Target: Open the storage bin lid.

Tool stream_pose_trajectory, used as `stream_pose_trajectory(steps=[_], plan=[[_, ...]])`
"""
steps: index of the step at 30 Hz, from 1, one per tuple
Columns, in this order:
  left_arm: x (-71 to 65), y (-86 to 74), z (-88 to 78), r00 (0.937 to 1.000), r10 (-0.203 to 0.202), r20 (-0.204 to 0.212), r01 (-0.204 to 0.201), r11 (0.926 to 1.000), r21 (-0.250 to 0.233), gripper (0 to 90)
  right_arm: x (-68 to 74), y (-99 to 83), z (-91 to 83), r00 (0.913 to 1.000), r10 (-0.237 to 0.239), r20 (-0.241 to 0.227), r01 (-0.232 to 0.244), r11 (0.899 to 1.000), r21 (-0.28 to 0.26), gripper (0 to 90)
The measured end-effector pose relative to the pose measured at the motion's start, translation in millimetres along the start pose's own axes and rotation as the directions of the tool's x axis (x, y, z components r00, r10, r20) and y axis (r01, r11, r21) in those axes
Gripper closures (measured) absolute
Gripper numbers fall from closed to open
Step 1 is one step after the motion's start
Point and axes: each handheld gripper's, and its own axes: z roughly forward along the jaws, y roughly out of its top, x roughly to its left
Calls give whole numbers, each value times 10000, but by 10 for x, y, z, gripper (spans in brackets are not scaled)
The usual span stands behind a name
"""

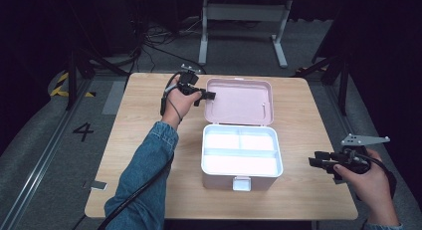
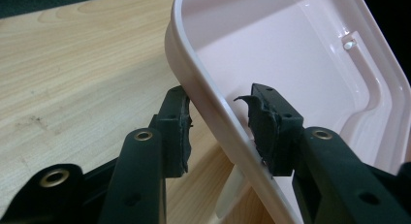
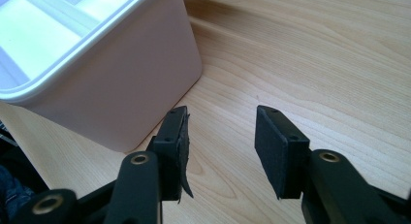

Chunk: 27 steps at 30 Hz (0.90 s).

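One pink box stands open, lid straddled by left claw.

High view overhead; tool views close, sharing pink box.

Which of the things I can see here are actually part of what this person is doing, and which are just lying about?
Part of the job:
- pink box, open
- its lid, thrown back, rim between the left tongs
- right tongs, open, waiting beside the box

Just lying about:
- wooden table
- white desk frame behind
- floor number marker
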Motion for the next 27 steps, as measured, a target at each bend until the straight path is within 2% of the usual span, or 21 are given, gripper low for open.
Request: stream_pose_trajectory(steps=[2, 9, 14, 18, 19, 24, 27], plan=[[13, -8, 14, 10000, 45, -75, -44, 10000, 44, 596, -8, -3, -4, 10000, 8, 16, -8, 10000, -21, 572], [51, -56, 72, 9995, -325, -47, 326, 9992, 214, 577, -16, -7, 1, 10000, 53, 23, -53, 10000, 14, 571], [70, -79, 105, 9995, -293, -149, 298, 9990, 331, 557, -20, -10, 9, 10000, 59, -13, -59, 10000, 42, 571], [81, -117, 140, 9989, -426, -219, 433, 9987, 285, 530, -35, -11, 4, 10000, 85, 33, -85, 9999, 55, 567], [96, -124, 140, 9990, -316, -301, 326, 9988, 356, 515, -38, -9, 5, 10000, 77, 41, -77, 10000, 40, 565], [106, -145, 110, 9982, -419, -430, 418, 9991, -20, 433, -46, 10, 26, 9999, 68, -81, -68, 10000, 47, 565], [85, -135, 47, 9982, -226, -551, 219, 9997, -148, 420, -49, 30, 50, 9999, 19, -130, -18, 10000, 65, 563]])
